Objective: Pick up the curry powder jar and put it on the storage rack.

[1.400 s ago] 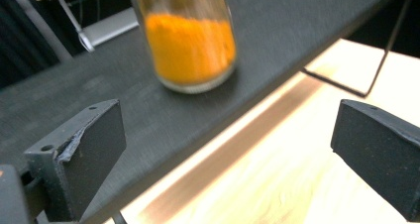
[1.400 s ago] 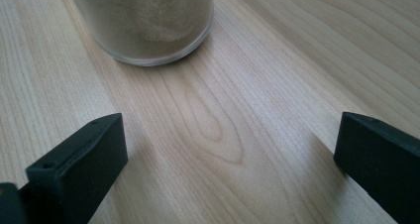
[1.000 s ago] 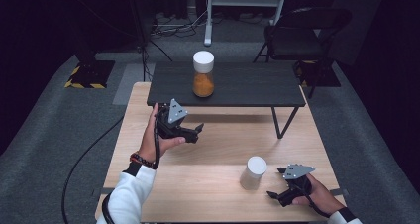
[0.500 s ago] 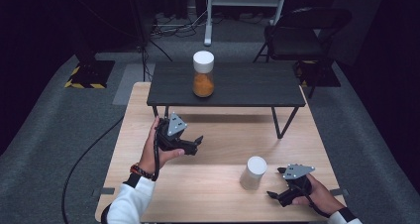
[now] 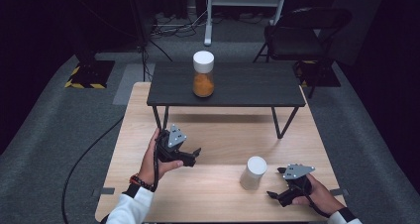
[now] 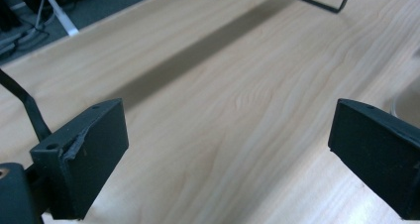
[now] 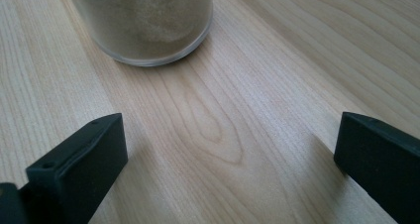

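The upright white-lidded jar [image 5: 254, 172] stands just ahead of the right gripper [image 5: 283, 191], probably nearer it than the left gripper [image 5: 190, 155]; both jaws gape empty.

Right gripper view: jar [image 7: 146, 23] cut off by the top edge, base and lower wall alone visible; lid out of frame. Pale contents blurred behind the glass, kind not discernible.

Left gripper view: a pale rounded edge [image 6: 407, 97] at the right border, cut off and blurred; cannot tell what it is.

High view: right gripper [image 5: 280, 184] jaw tips too small and dark to judge clearly. Person's forearms cut off by the near edge. Far chair [image 5: 302, 33] partly lost in shadow.
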`<state>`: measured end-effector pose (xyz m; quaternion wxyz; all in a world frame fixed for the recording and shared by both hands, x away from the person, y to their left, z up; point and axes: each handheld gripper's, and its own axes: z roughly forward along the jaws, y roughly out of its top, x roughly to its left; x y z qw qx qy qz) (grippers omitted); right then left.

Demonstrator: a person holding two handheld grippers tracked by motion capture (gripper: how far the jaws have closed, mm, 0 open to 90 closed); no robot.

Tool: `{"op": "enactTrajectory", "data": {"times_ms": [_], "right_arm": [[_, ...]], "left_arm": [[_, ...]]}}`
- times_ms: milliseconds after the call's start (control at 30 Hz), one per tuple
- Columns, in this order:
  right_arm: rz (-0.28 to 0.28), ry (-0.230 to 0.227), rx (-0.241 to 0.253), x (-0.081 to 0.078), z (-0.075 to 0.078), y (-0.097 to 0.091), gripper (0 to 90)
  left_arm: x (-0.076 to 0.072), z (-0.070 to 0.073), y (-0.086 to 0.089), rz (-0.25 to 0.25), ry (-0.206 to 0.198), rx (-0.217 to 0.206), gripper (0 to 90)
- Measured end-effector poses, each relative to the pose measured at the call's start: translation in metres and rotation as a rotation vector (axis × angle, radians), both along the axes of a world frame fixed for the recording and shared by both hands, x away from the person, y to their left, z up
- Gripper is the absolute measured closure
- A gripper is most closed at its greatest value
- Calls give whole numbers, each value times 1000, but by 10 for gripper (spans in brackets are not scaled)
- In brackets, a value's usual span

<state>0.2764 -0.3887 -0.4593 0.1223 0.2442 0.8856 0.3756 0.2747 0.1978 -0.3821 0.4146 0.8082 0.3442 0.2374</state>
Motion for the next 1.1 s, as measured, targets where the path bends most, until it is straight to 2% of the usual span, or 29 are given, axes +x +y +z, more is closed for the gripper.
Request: {"op": "enactTrajectory", "data": {"times_ms": [100, 267, 433, 800, 1033, 1100], "right_arm": [[0, 0, 0, 0, 0, 0, 0], [0, 0, 0, 0, 0, 0, 0], [0, 0, 0, 0, 0, 0, 0], [0, 0, 0, 0, 0, 0, 0], [0, 0, 0, 0, 0, 0, 0], [0, 0, 0, 0, 0, 0, 0]], "left_arm": [[-3, -5, 2, -7, 17, -10, 21], [-5, -14, 2, -23, 43, 0, 21], [-8, -21, 4, -17, 55, 7, 23], [-14, -42, 4, -9, 113, 69, 29], [-14, -54, 10, -9, 157, 66, 28], [-15, -57, 12, -2, 158, 55, 28]]}}
